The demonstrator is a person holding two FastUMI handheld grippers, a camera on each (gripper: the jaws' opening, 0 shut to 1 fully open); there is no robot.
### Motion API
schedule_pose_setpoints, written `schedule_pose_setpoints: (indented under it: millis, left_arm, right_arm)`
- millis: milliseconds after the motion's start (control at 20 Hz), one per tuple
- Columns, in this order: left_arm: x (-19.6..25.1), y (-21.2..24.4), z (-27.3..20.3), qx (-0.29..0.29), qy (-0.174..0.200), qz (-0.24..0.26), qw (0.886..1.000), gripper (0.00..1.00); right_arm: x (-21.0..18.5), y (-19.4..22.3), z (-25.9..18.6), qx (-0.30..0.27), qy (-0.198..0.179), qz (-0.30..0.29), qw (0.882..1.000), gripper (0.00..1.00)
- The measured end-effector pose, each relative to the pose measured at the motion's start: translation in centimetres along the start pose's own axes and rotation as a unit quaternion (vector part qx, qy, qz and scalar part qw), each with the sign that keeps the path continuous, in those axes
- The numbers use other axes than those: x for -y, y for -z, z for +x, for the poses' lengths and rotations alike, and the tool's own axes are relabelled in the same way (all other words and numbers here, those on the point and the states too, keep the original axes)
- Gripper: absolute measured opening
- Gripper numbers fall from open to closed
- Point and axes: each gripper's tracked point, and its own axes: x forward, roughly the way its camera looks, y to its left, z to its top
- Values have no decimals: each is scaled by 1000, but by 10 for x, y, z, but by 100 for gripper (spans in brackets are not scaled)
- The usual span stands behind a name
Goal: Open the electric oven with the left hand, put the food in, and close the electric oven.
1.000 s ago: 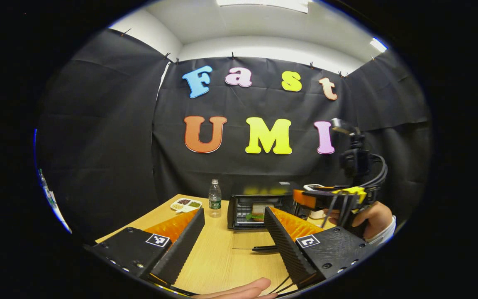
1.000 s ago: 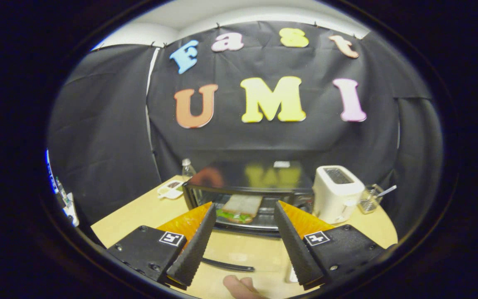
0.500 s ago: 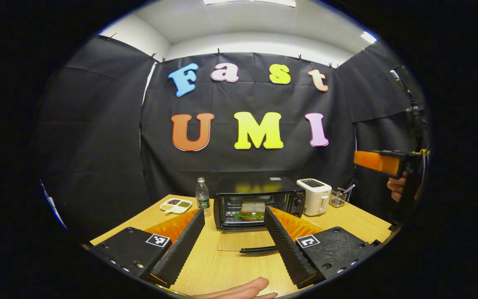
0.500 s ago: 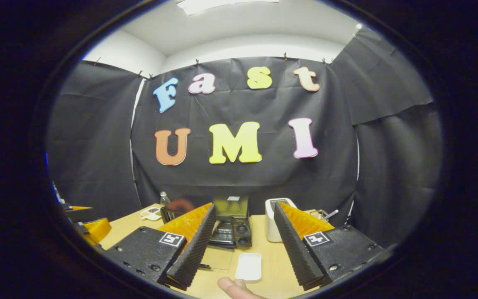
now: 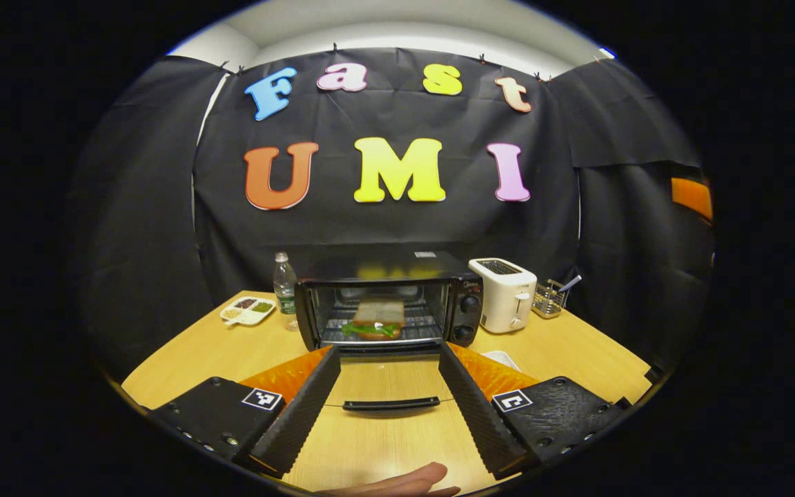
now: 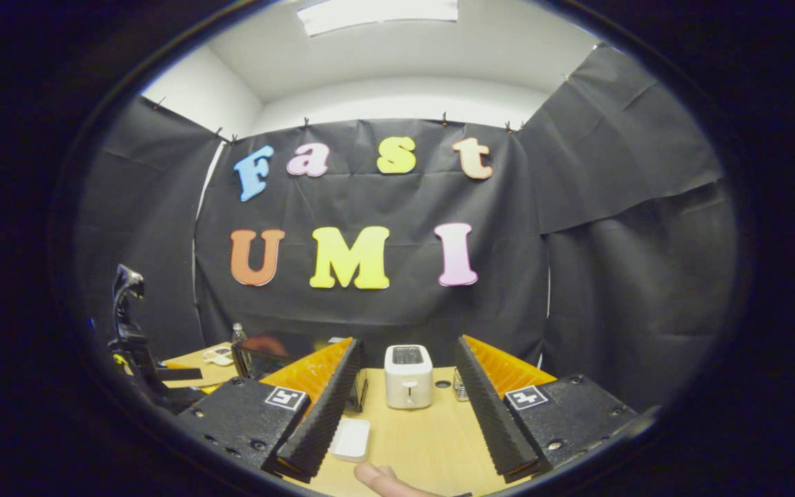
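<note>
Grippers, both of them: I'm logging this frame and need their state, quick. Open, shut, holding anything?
Left gripper: open, holding nothing, fingers either side of the black door handle.
Right gripper: open, holding nothing.

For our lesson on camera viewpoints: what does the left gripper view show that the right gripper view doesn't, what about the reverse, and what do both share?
Left gripper view: the sandwich on the oven rack and the lowered door's handle, framed by the open left gripper. Right gripper view: a ceiling light panel, with the open right gripper framing the toaster. Shared: the oven, toaster, water bottle and wooden table.
</note>
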Motion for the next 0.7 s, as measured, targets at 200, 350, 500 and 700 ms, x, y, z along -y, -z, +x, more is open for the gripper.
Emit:
schedule_pose_setpoints:
  millis: [200,350,500,700]
  left_arm:
    - [9,49,28,-71,-1,1,997,95]
    - [13,83,41,-123,5,-6,992,95]
    - [10,108,52,-155,3,-4,988,95]
    - [15,136,61,-199,16,-19,980,95]
  right_arm:
    - [12,19,8,-24,-20,17,999,90]
    - [30,23,17,-23,-15,18,999,90]
    - [37,22,19,-16,-9,20,1000,90]
    - [43,22,17,-14,-11,22,1000,90]
